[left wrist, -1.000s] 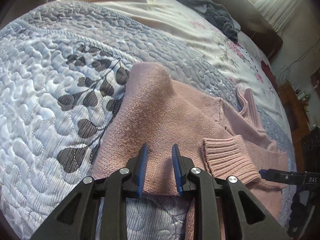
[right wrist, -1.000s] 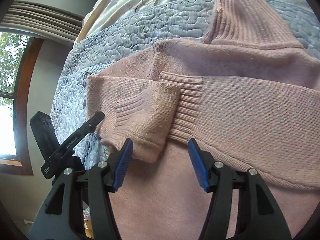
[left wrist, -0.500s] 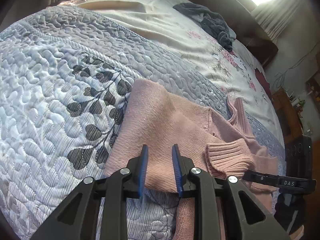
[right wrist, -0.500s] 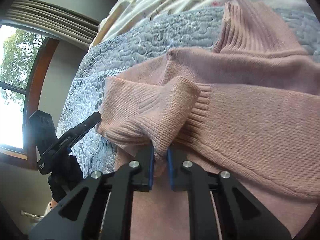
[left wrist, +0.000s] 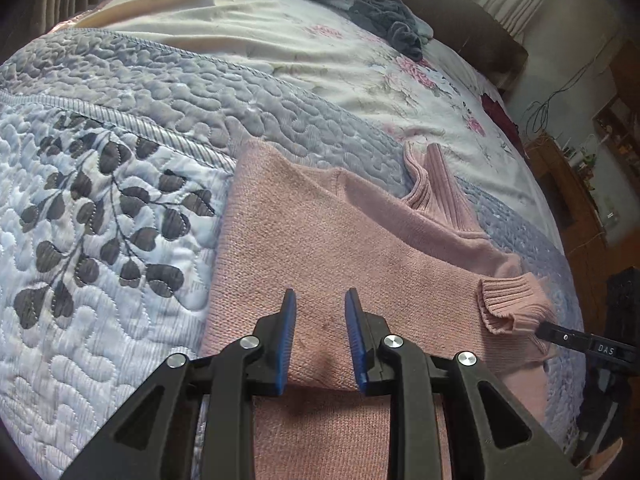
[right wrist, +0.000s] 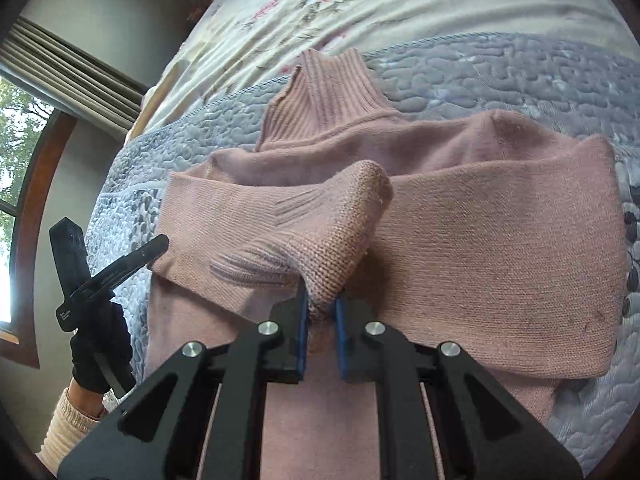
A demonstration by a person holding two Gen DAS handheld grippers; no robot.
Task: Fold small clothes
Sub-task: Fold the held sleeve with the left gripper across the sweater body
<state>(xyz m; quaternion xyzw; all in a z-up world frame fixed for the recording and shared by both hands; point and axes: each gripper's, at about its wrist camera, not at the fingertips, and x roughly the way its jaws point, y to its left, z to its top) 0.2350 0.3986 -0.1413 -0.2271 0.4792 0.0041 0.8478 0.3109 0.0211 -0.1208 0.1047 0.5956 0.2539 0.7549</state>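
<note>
Two grippers work one pink sweater [left wrist: 328, 240], which lies spread on the quilted bedspread [left wrist: 100, 208] of the bed, its ribbed collar [right wrist: 328, 92] toward the floral sheet [left wrist: 320, 52]. The right gripper [right wrist: 320, 312] has its blue fingers [right wrist: 303, 332] pinched narrow on the cuff [right wrist: 332, 240] of a sleeve, and the knit rises in a peak from the fingers with the sleeve trailing off to the left of that view. The left gripper [left wrist: 320, 340] hovers over the sweater's body with its fingers [left wrist: 286, 340] apart at a moderate gap and nothing between them; whether they touch the knit I cannot tell.

Several things could go wrong from here. The hold takes only a small bunch of loose knit at the cuff, so a quick pull across the body could let it slip out and drop the sleeve short of its fold line. The sleeve looks twisted near the fingers; laid down so, it would likely leave a lump in the fold. Soft knit drags on itself, so carrying the cuff low could rumple the layer beneath or shift the whole sweater on the quilt, since nothing pins it. If the left gripper closes where it hangs, it may catch both layers at once. A dark garment [left wrist: 376, 8] lies well apart and poses no trouble.
</note>
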